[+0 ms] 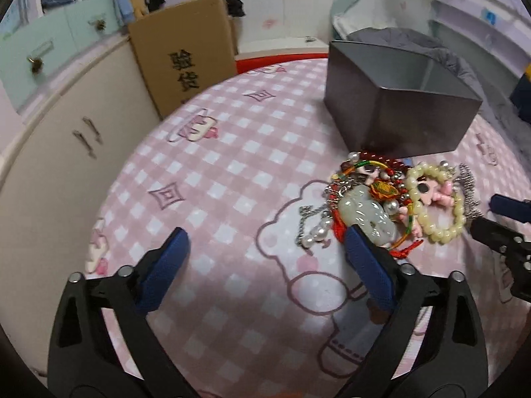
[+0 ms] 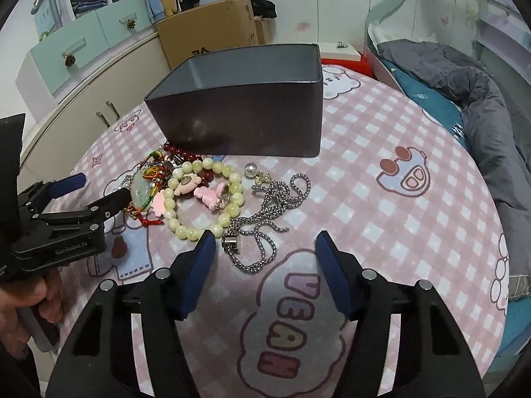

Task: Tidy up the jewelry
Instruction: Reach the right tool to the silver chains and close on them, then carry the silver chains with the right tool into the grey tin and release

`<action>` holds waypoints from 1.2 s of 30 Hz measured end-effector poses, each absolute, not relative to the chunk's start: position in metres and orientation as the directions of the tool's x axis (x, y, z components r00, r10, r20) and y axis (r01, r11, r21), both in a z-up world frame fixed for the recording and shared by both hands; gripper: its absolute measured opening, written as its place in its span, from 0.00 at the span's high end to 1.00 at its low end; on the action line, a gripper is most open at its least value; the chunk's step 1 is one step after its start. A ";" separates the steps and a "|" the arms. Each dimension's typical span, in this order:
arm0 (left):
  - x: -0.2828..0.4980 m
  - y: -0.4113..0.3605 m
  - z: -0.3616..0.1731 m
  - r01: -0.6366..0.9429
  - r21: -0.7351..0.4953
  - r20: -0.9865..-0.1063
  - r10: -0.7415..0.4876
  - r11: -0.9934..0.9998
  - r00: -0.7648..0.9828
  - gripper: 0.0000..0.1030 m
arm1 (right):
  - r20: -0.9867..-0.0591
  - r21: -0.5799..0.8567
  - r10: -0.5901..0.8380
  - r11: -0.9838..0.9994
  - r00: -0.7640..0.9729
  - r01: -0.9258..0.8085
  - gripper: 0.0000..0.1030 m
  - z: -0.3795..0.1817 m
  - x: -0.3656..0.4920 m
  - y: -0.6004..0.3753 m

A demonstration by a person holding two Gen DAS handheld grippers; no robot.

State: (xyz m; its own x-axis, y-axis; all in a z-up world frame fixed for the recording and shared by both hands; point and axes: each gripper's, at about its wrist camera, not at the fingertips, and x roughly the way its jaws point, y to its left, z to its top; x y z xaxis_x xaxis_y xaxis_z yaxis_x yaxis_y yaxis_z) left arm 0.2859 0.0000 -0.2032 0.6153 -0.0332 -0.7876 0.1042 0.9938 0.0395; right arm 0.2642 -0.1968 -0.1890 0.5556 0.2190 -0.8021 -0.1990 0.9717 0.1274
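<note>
While both grippers stand released over the pink checked cloth (image 2: pixel 381 152), the silver ball chain (image 2: pixel 265 219) sprawls just ahead of the right gripper (image 2: pixel 264 258), its long axis running away toward the dark tin box (image 2: pixel 245 122). Beyond the left gripper (image 1: pixel 265 248), a cream bead bracelet (image 1: pixel 434 202) and what may be a jade pendant (image 1: pixel 365 219) sit tangled.

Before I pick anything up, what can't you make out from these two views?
- Box floor: both views, hidden by its walls.
- Red beads: mostly buried under the jewelry pile.
- Right hand-held gripper: left view, cut off by the edge.
- Jade pendant: right view, partly behind the left hand-held gripper.
</note>
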 end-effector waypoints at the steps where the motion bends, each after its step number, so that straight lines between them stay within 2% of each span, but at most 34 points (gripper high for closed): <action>1: 0.287 0.002 -0.203 0.121 0.004 -0.788 -0.072 0.993 0.611 0.25 | -0.801 0.131 0.225 0.970 0.555 -0.204 0.47 -0.189 0.265 -0.196; 2: 0.287 0.003 -0.201 0.137 -0.008 -0.785 -0.091 0.991 0.613 0.29 | -0.800 0.132 0.229 0.969 0.554 -0.210 0.49 -0.188 0.265 -0.196; 4: 0.285 -0.002 -0.199 0.190 -0.011 -0.777 -0.128 0.982 0.617 0.58 | -0.802 0.121 0.227 0.968 0.553 -0.222 0.55 -0.189 0.266 -0.193; 7: 0.282 -0.008 -0.197 0.247 -0.044 -0.770 -0.190 0.968 0.609 0.81 | -0.804 0.098 0.216 0.967 0.554 -0.234 0.67 -0.190 0.266 -0.188; 9: 0.281 -0.007 -0.197 0.270 -0.085 -0.768 -0.236 0.959 0.596 0.90 | -0.804 0.095 0.216 0.967 0.555 -0.238 0.75 -0.190 0.265 -0.186; 10: 0.280 -0.007 -0.197 0.274 -0.091 -0.767 -0.243 0.957 0.594 0.91 | -0.802 0.096 0.218 0.966 0.555 -0.241 0.82 -0.190 0.265 -0.184; 15: 0.274 0.002 -0.192 0.275 -0.140 -0.753 -0.283 0.951 0.594 0.91 | -0.787 0.131 0.244 0.964 0.567 -0.233 0.92 -0.189 0.262 -0.191; 26: 0.256 0.020 -0.138 0.290 -0.187 -0.660 -0.339 0.939 0.671 0.91 | -0.737 0.182 0.285 0.957 0.613 -0.226 0.92 -0.158 0.253 -0.218; 36: 0.245 0.021 -0.072 0.358 -0.173 -0.539 -0.392 0.918 0.745 0.91 | -0.646 0.231 0.372 0.928 0.667 -0.293 0.92 -0.100 0.250 -0.229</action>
State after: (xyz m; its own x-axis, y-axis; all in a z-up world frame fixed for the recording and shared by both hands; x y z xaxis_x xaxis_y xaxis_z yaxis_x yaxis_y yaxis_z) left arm 0.2454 0.0207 -0.0723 0.7451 -0.3924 -0.5392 0.3577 0.9176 -0.1734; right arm 0.2498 -0.2290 -0.1005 0.6670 0.3718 -0.6456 -0.2931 0.9277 0.2313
